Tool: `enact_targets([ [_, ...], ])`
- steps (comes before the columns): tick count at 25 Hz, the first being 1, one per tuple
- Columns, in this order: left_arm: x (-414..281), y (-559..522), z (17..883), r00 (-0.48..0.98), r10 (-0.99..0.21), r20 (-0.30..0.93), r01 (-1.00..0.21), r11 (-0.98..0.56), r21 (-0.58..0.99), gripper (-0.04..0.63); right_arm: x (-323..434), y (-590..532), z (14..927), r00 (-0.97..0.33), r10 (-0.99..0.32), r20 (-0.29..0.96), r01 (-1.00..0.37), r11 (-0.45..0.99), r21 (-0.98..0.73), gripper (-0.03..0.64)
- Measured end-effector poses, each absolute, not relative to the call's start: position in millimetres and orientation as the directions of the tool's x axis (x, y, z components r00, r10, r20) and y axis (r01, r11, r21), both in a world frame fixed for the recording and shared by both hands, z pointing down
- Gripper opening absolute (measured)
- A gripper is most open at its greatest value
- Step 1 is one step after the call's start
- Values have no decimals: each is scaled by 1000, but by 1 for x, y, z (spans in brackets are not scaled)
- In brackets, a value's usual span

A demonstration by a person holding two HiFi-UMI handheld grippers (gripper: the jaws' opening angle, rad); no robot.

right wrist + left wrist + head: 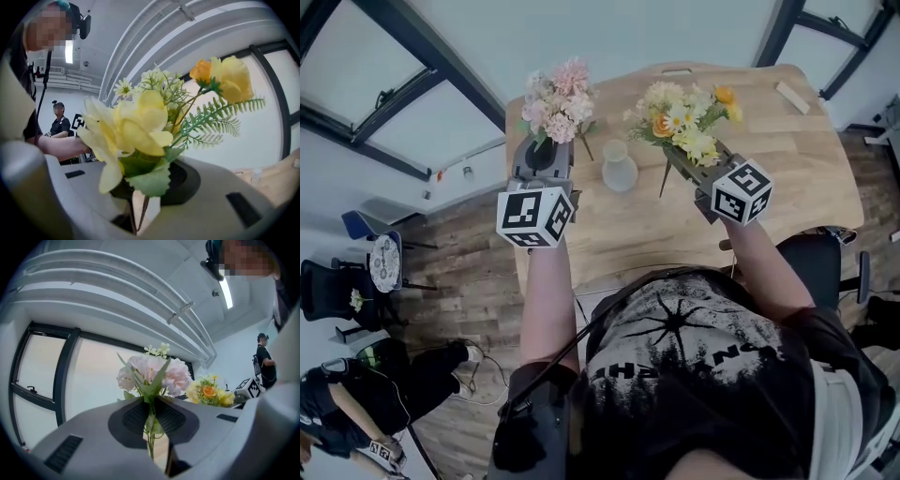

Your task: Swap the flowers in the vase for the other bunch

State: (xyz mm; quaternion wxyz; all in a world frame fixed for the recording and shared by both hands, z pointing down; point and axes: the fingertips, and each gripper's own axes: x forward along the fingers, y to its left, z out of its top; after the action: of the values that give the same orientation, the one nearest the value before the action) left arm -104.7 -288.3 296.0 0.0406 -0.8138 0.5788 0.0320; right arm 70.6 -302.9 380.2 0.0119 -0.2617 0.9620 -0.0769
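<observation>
My left gripper (542, 155) is shut on the stems of a pink flower bunch (558, 101), held up over the table's left side. In the left gripper view the pink bunch (153, 375) rises from between the dark pads (136, 417). My right gripper (686, 161) is shut on the stems of a yellow and orange bunch (686, 117), held above the table's middle. The yellow bunch (140, 124) fills the right gripper view, its stems (142, 213) pinched low between the jaws. A small clear glass vase (619, 167) stands on the table between both grippers, with no flowers in it.
The round wooden table (787, 159) carries a small wooden block (792, 97) at its far right. A black chair (818, 255) sits by the table's near right edge. Another person (356, 394) crouches on the floor at lower left; one more person (264, 363) stands in the background.
</observation>
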Motion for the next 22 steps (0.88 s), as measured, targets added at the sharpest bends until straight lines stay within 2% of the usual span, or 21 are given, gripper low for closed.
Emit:
enact_targets([
  [22,-220,-214,398,130,-986,104,-986,-117,121,52,-50,-336,307,-927,-374,-2,-374,927,-13,92],
])
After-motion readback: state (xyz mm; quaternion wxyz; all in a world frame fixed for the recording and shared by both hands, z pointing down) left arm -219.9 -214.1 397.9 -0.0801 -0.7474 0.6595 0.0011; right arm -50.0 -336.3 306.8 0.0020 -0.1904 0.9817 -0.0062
